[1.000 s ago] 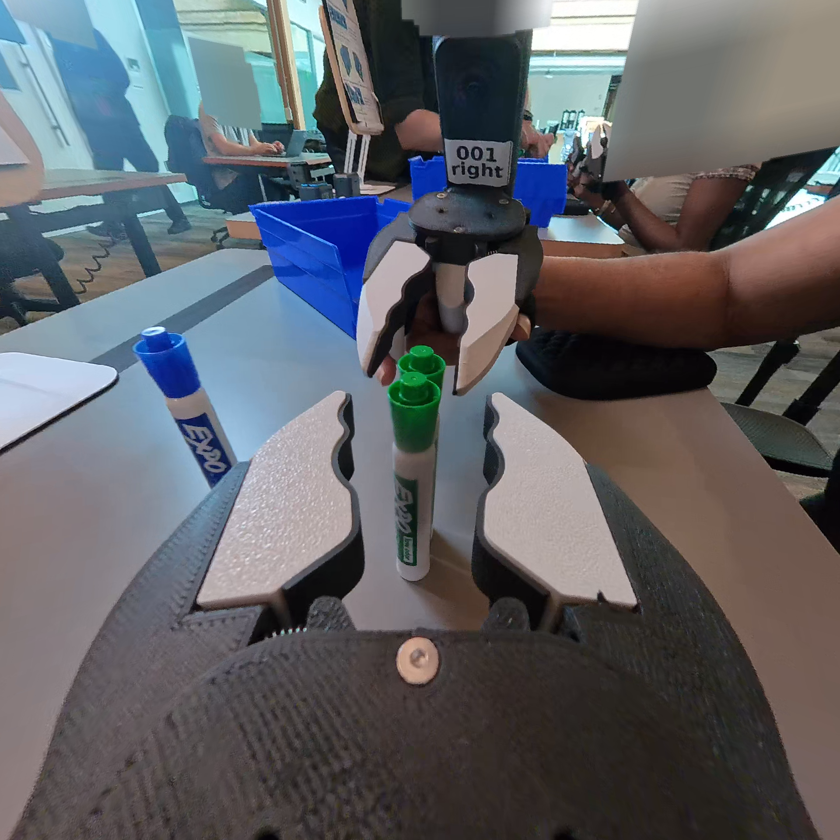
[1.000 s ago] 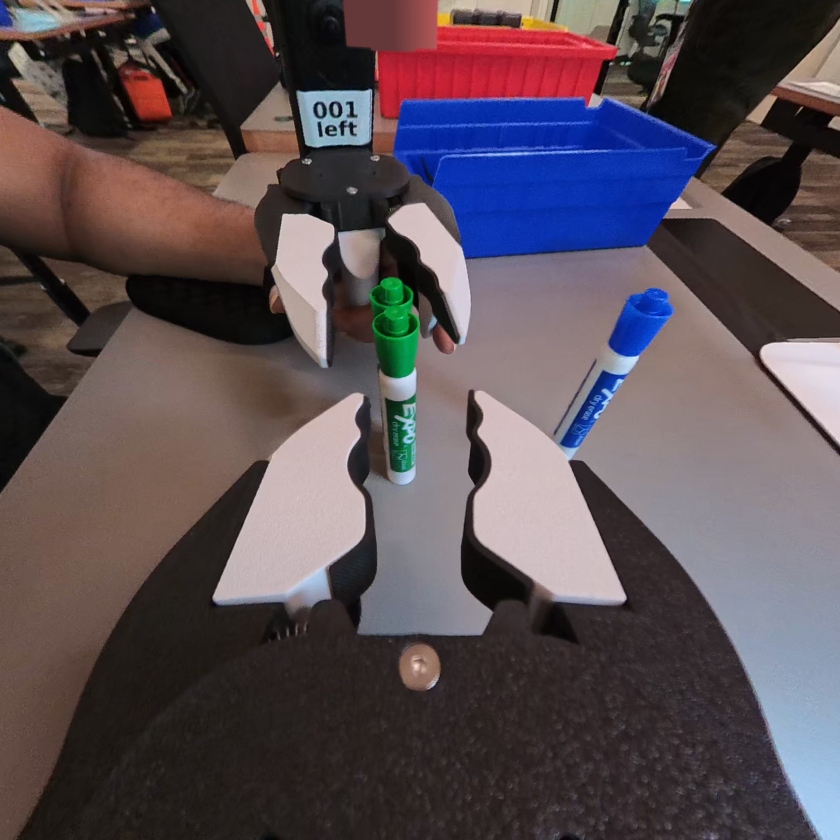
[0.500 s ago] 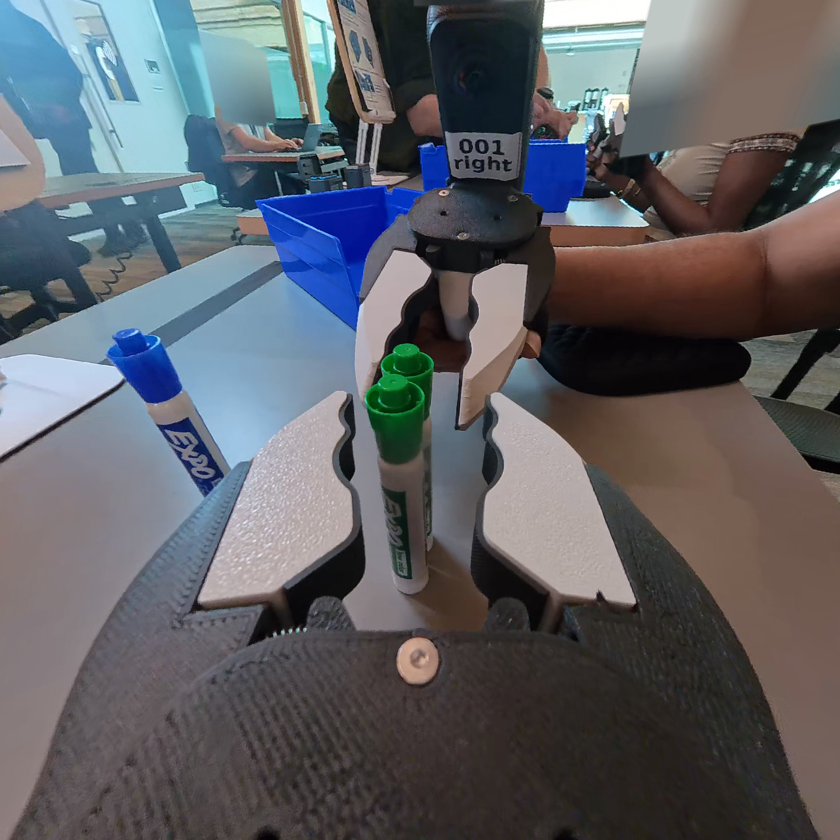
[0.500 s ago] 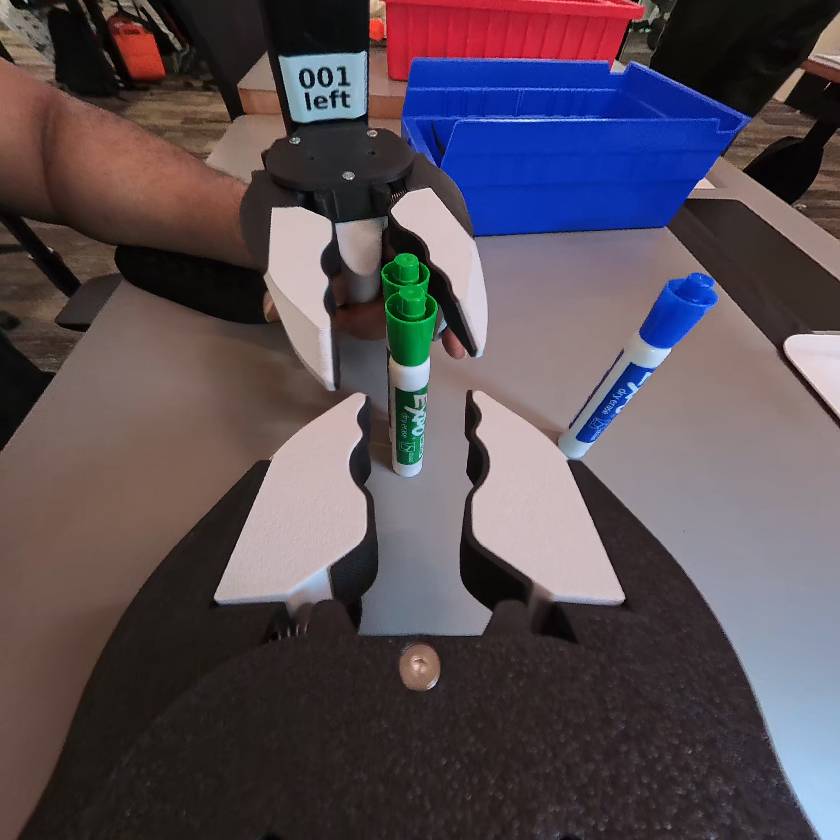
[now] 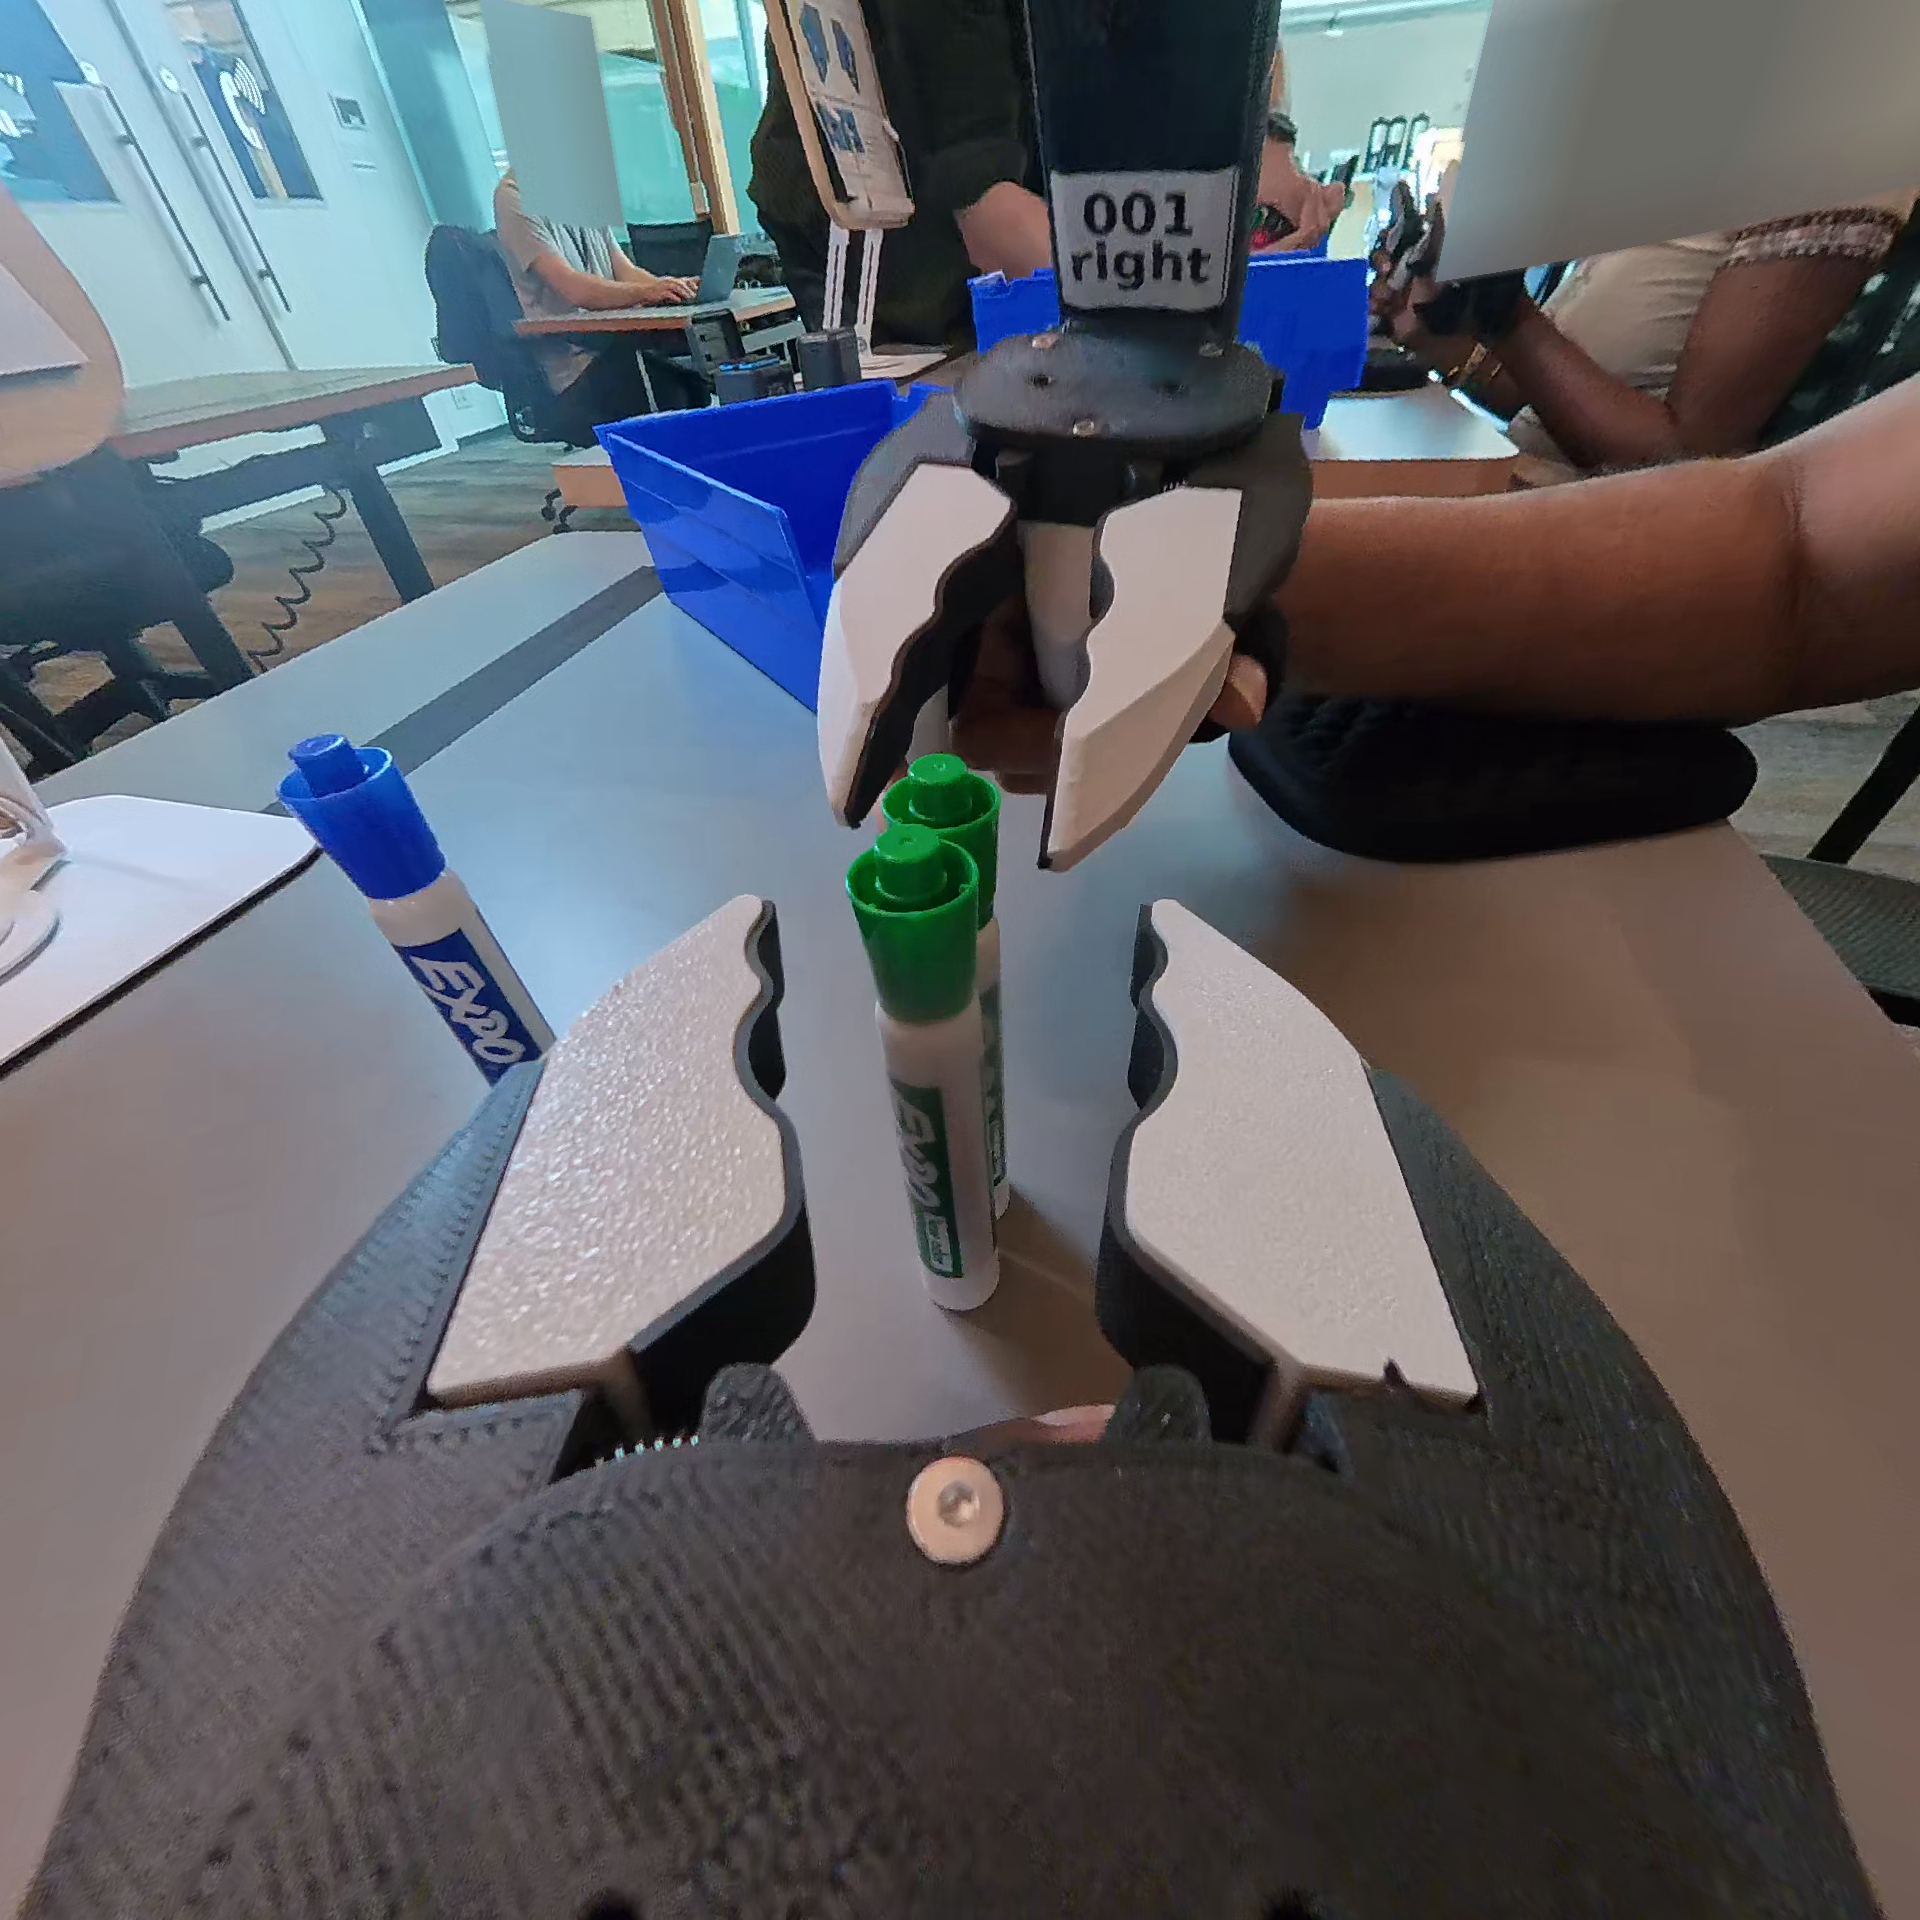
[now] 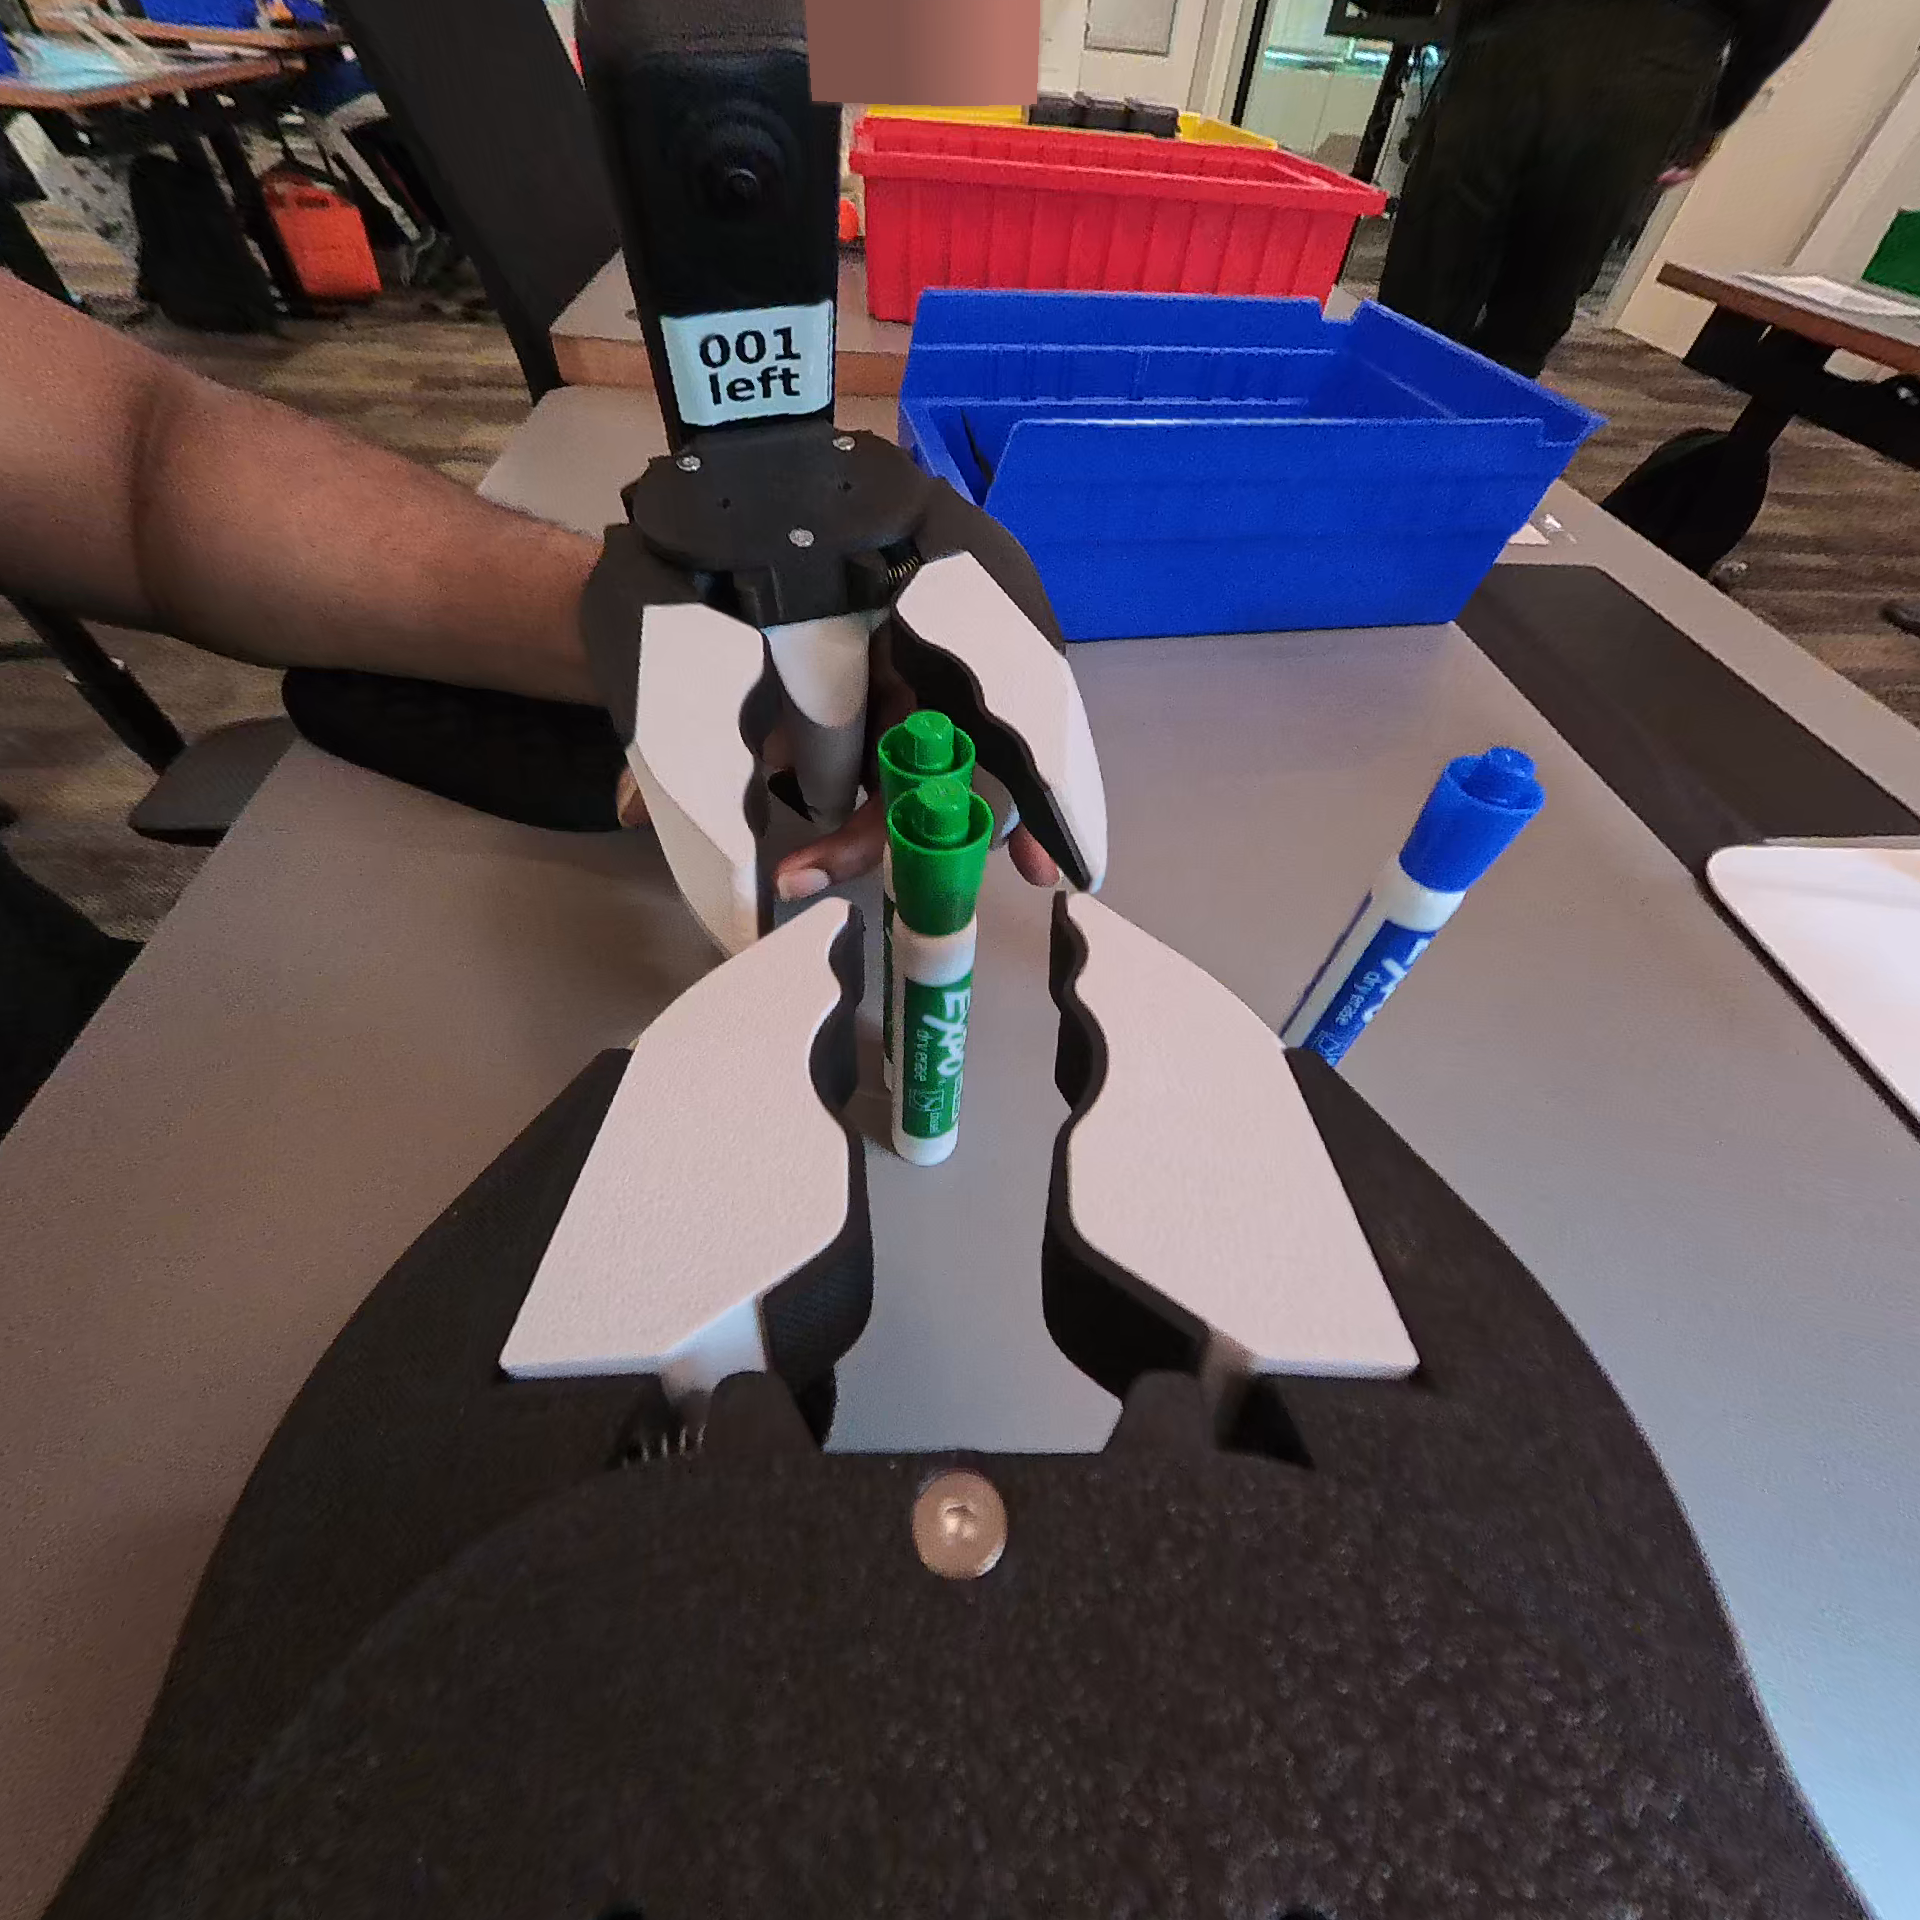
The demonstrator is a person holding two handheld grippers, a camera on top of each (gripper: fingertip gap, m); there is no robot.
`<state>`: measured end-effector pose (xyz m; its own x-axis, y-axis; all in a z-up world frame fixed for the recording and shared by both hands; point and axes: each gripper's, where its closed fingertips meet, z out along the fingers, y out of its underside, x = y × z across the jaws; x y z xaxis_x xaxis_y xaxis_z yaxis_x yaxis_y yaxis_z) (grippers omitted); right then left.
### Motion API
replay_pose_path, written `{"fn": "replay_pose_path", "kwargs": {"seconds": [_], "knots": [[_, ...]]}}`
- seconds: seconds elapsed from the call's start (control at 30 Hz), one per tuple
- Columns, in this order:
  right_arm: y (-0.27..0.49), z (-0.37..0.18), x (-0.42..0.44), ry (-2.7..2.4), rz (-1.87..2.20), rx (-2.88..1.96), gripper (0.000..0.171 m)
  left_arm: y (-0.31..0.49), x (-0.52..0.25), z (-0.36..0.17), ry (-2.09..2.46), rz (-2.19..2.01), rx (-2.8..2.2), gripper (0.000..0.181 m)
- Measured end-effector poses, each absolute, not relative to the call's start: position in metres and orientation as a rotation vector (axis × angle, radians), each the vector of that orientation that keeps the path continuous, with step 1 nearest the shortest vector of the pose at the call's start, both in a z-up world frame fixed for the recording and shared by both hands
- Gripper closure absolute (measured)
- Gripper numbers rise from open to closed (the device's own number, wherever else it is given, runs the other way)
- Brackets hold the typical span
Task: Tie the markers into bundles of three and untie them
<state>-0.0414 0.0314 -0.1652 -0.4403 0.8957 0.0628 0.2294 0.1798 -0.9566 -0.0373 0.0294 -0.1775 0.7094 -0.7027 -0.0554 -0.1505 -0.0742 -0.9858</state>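
Observation:
Two green-capped markers stand upright on the grey table, one right behind the other. The near green marker (image 5: 930, 1060) stands between my left gripper's (image 5: 956, 935) open fingers, untouched; the far green marker (image 5: 945, 805) is just behind it. In the right wrist view the near green marker (image 6: 935, 966) stands between my right gripper's (image 6: 956, 914) open fingers, with the other green marker (image 6: 923, 748) behind. The two grippers face each other across the pair. A blue-capped marker (image 5: 416, 914) stands apart, left in the left wrist view and right in the right wrist view (image 6: 1423, 904).
A blue bin (image 6: 1226, 488) stands at the table's far side, a red bin (image 6: 1101, 208) behind it. A white pad (image 5: 135, 894) lies at the table edge. The person's forearms reach in from the sides. People sit at other desks. My left and right fingertips are right by each other. The blue-capped marker (image 5: 416, 914) sits 7 cm or so from the ends of my left fingers.
Both grippers have moved closer to the green markers and to each other. Both stay open. The markers have not moved.

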Motion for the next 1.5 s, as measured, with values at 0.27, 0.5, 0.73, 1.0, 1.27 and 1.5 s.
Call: {"fn": "replay_pose_path", "kwargs": {"seconds": [0.27,0.5,0.73,1.0,1.27,1.5], "knots": [[0.023,-0.156,-0.048,-1.981,1.108,-1.008,0.142,0.028,-0.04,-0.174,0.716,-0.508,-1.602,0.119],[0.021,-0.165,-0.052,-1.991,1.142,-1.049,0.151,0.024,-0.043,-0.168,0.731,-0.516,-1.583,0.119],[0.009,-0.152,-0.04,-1.966,1.2,-1.023,0.151,0.019,-0.04,-0.167,0.773,-0.534,-1.581,0.115],[-0.001,-0.158,-0.047,-1.927,1.217,-1.022,0.152,0.019,-0.044,-0.167,0.763,-0.54,-1.585,0.113],[-0.001,-0.161,-0.05,-1.913,1.226,-1.042,0.151,0.018,-0.043,-0.169,0.772,-0.55,-1.59,0.113],[0.002,-0.159,-0.048,-1.896,1.245,-1.041,0.15,0.018,-0.041,-0.171,0.78,-0.559,-1.596,0.114]]}}
